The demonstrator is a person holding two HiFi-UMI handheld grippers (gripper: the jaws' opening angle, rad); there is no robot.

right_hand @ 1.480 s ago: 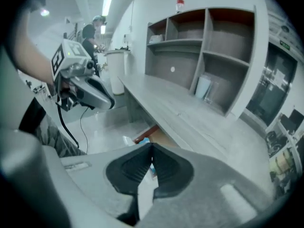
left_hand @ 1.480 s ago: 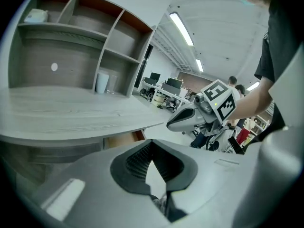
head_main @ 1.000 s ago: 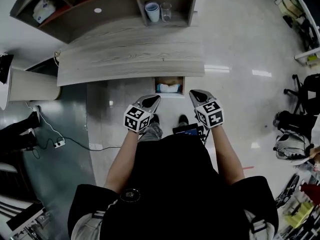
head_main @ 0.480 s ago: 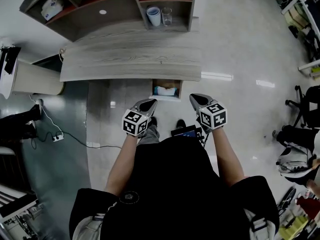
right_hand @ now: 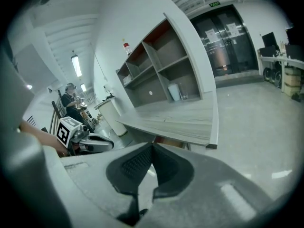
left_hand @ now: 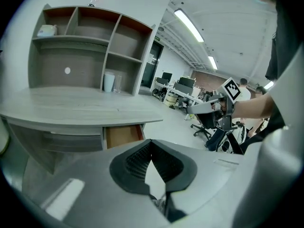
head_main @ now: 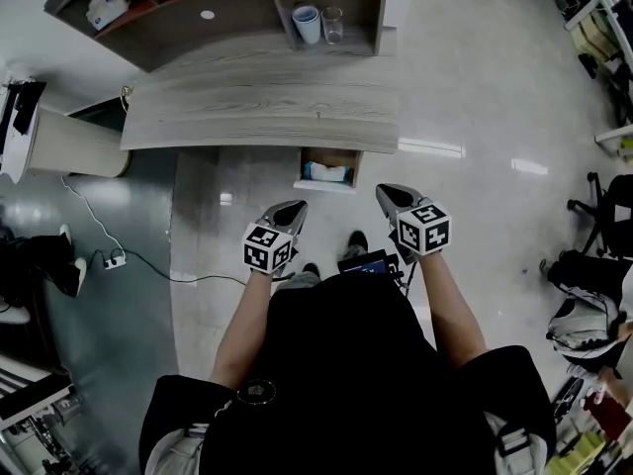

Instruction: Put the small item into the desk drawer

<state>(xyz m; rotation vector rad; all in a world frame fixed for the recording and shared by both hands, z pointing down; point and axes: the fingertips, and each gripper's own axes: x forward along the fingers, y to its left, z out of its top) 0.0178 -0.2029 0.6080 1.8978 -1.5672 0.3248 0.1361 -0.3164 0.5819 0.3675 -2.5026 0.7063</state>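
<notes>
I reckon the risk is the closing shove: my left gripper [head_main: 295,207] and right gripper [head_main: 386,192] hang well back from the open brown wooden drawer [head_main: 306,169], fingers clenched on nothing, and could glance off its front or skew it. Inside it, under the grey wood-grain counter [head_main: 257,117], lies the small white-and-pale-blue packet [head_main: 327,173], flat and soft-looking.

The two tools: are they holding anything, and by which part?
Nothing is held. The left tool and the right tool each have their jaws shut together with nothing between them.
</notes>
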